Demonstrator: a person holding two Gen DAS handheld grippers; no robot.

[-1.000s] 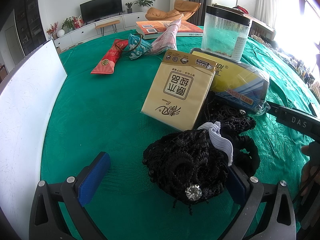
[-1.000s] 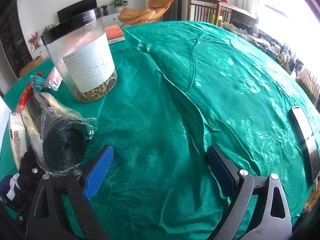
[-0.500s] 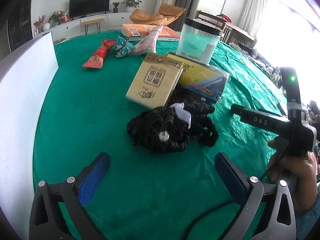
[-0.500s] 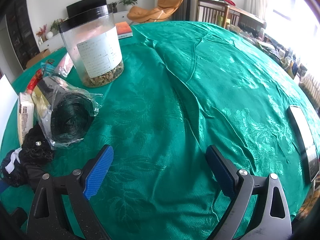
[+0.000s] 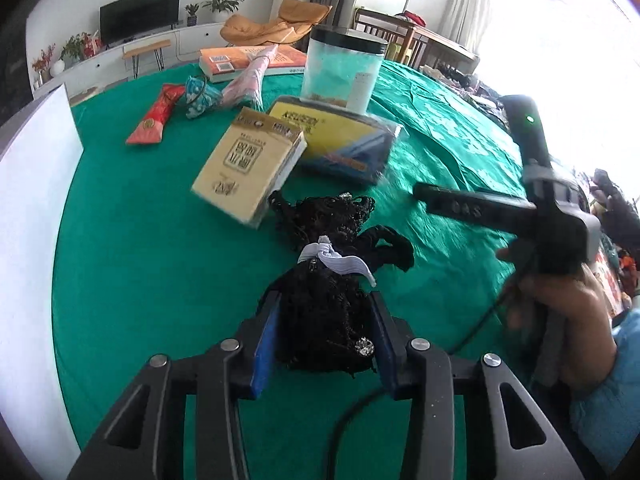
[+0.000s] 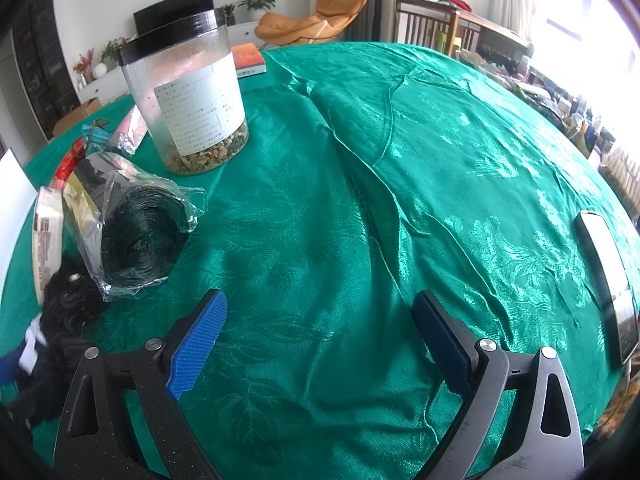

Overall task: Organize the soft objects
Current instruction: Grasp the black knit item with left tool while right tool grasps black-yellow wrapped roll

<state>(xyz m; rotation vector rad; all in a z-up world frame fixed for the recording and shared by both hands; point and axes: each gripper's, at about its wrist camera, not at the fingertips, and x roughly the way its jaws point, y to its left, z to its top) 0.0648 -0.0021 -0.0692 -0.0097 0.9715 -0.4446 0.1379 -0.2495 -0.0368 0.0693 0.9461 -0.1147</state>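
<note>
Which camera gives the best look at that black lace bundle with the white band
The left wrist view: the black lace bundle sits centred between the left gripper fingers, pinched, its white band and a rhinestone clear. The right wrist view catches only a dark blurred patch of it at the left edge.

The left gripper (image 5: 324, 340) reaches forward low over the table, its jaws closed on a black lace bundle (image 5: 324, 320); the right gripper (image 6: 320, 344) hovers with jaws spread wide, gripped in the person's right hand (image 5: 560, 304).
</note>
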